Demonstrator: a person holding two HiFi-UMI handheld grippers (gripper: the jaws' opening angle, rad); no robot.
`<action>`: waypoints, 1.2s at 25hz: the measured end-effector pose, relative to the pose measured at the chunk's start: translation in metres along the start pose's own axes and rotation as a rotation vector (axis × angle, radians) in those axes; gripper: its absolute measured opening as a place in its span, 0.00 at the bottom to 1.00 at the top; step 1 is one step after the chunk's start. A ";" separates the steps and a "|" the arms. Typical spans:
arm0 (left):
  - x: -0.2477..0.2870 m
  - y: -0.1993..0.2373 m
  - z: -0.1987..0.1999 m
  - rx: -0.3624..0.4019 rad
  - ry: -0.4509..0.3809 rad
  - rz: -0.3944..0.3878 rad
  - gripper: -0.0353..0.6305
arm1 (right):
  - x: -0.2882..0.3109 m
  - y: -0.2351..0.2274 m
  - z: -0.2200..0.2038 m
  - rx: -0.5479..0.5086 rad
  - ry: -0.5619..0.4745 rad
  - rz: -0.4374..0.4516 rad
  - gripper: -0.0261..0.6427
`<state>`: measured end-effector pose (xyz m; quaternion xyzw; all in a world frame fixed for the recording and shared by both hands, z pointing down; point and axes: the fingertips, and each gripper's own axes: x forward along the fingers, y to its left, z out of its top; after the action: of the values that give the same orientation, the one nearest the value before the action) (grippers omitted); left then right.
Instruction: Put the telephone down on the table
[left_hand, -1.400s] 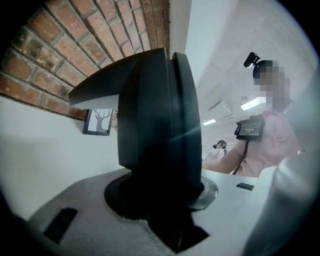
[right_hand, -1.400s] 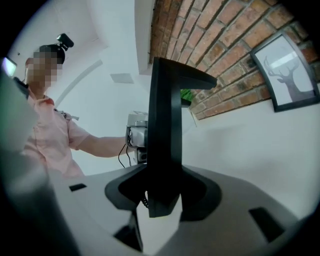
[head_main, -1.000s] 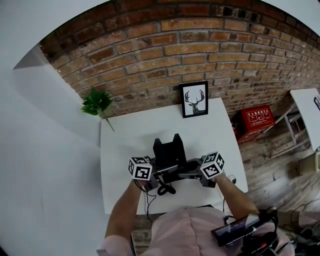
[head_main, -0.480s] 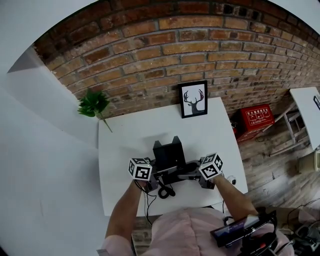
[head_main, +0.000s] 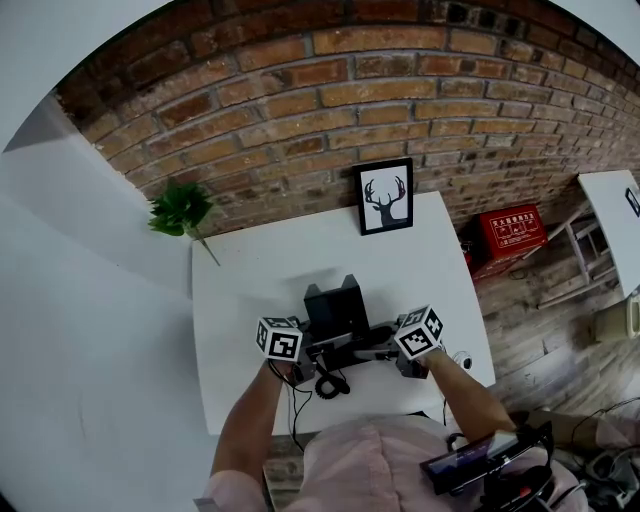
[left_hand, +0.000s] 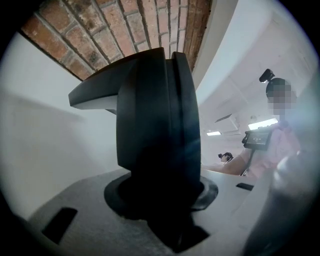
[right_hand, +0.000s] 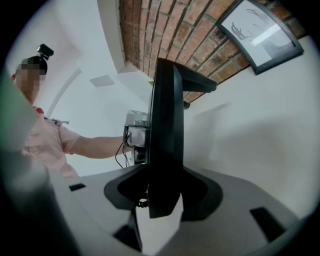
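A person's two handheld grippers are holding a black telephone (head_main: 338, 318) over the near middle of a white table (head_main: 240, 290). The left gripper (head_main: 314, 352) is pinching one bulky end of the set, which is filling the space between its jaws in the left gripper view. The right gripper (head_main: 378, 346) is clamping the opposite, thinner edge, which is standing upright between its pads in the right gripper view. No view is showing whether the telephone's base is touching the tabletop. A coiled cord (head_main: 330, 383) is hanging from the set towards the table's near edge. Bare white surface is lying open to the left, to the right and behind the telephone. A framed deer picture (head_main: 386, 197) is leaning against the brick wall (head_main: 330, 100) at the far edge, well apart from the set. A green plant (head_main: 180, 208) is sitting by the far left corner, and a red box (head_main: 510, 232) is resting on the floor beyond the right edge.
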<state>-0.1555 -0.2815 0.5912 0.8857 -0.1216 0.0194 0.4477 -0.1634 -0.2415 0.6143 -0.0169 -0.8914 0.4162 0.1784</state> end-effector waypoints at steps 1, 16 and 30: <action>0.000 0.001 0.000 -0.007 -0.003 -0.002 0.30 | 0.000 -0.001 0.000 0.003 0.002 0.000 0.32; -0.001 0.012 0.001 -0.066 -0.002 -0.026 0.30 | 0.004 -0.008 0.001 0.081 0.066 -0.032 0.33; -0.007 0.020 0.003 -0.073 -0.014 -0.015 0.29 | -0.004 -0.021 0.014 0.104 0.058 -0.130 0.38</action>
<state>-0.1670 -0.2944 0.6043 0.8696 -0.1187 0.0056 0.4792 -0.1618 -0.2666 0.6207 0.0382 -0.8623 0.4489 0.2311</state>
